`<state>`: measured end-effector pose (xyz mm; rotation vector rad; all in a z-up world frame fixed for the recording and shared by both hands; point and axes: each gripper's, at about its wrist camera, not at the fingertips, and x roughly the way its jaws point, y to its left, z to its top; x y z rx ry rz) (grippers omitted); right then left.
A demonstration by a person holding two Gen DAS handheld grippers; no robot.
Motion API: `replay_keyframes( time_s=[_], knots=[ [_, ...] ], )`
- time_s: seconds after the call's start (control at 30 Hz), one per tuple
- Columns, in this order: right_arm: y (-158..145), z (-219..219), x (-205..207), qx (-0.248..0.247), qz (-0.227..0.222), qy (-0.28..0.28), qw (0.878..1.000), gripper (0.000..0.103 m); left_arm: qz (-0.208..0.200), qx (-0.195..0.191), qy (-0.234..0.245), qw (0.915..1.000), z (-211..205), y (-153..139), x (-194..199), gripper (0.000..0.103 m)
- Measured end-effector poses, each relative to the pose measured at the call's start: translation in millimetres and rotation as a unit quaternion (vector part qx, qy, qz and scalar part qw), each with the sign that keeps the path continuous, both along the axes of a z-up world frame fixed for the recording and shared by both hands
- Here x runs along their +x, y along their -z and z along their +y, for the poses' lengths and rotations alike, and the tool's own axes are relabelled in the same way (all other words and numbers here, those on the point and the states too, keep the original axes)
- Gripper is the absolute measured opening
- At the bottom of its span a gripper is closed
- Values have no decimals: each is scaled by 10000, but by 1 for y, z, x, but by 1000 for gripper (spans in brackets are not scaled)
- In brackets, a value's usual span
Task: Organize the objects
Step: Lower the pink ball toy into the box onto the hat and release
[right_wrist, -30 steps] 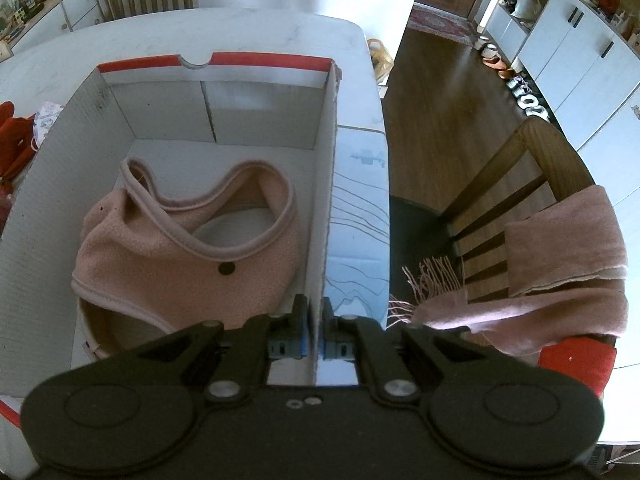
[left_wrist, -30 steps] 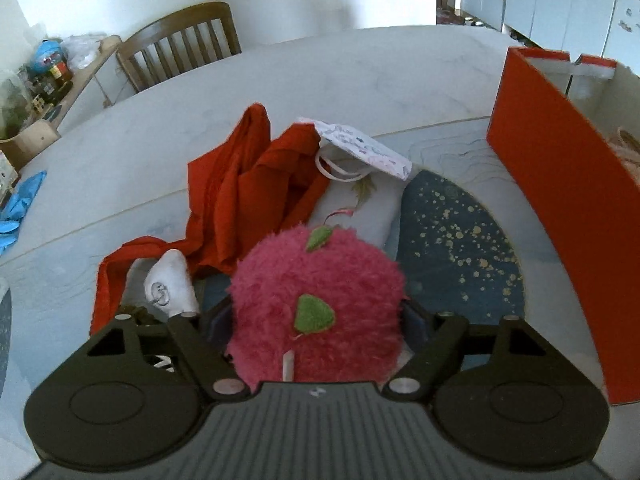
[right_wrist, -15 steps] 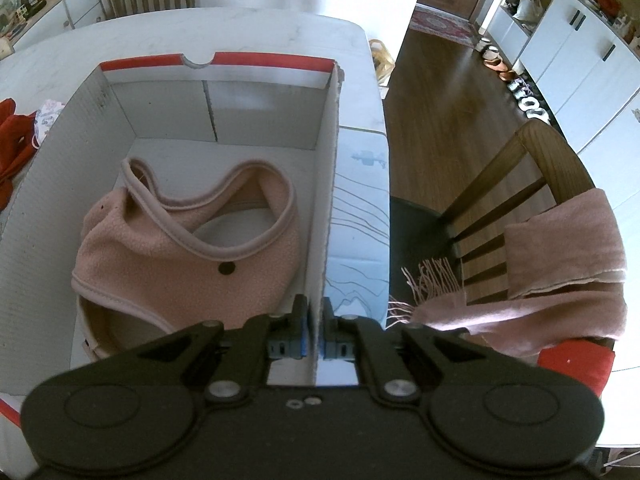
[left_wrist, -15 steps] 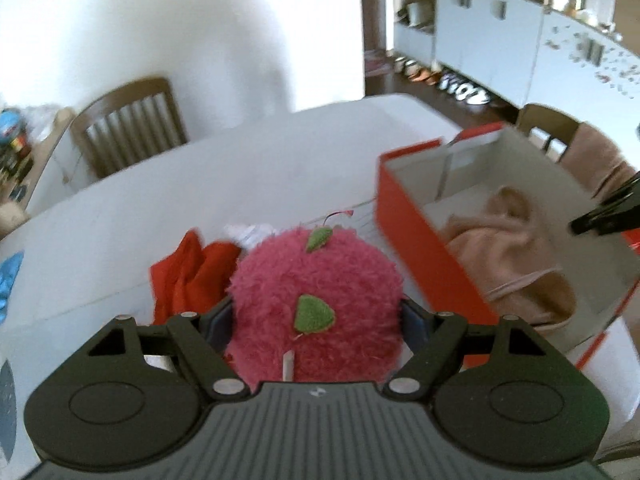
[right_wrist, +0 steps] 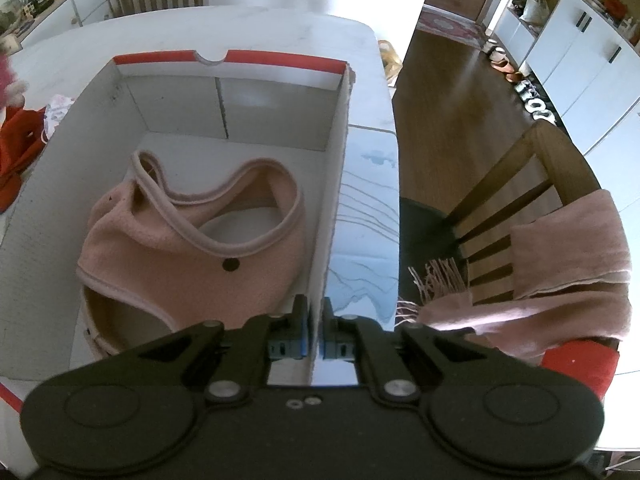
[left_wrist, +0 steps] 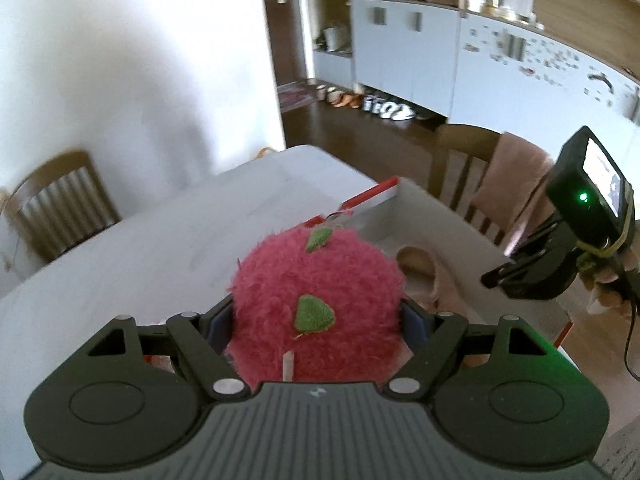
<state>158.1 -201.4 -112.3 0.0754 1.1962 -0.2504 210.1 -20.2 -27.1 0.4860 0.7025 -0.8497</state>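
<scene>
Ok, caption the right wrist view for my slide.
Right gripper clamps the wall of the box holding a pink fleece bag.

A white wall (left_wrist: 140, 60) stands behind the pale table (left_wrist: 160, 248). Wooden chairs (left_wrist: 60, 204) sit around it on a dark wood floor (right_wrist: 452, 80), and white cabinets (left_wrist: 420, 64) line the far side.

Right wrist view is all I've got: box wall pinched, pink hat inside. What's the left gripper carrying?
Observer: The left gripper is shut on a fuzzy pink plush ball with green felt leaves.
Operator: Is it over the box yet?
Observer: Not clearly. In the left wrist view the box lies beyond the ball, pink hat showing inside.
Operator: Anything blocking the way?
Observer: The right gripper hangs at the box's right side.
</scene>
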Motion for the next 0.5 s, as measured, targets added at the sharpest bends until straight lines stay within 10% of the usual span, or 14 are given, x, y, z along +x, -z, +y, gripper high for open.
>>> replay_keyframes(
  time_s=[0.5],
  knots=[
    [1, 3, -4, 30, 9, -73, 10000, 3, 429, 356, 406, 9976, -92, 53, 22, 81]
  ],
)
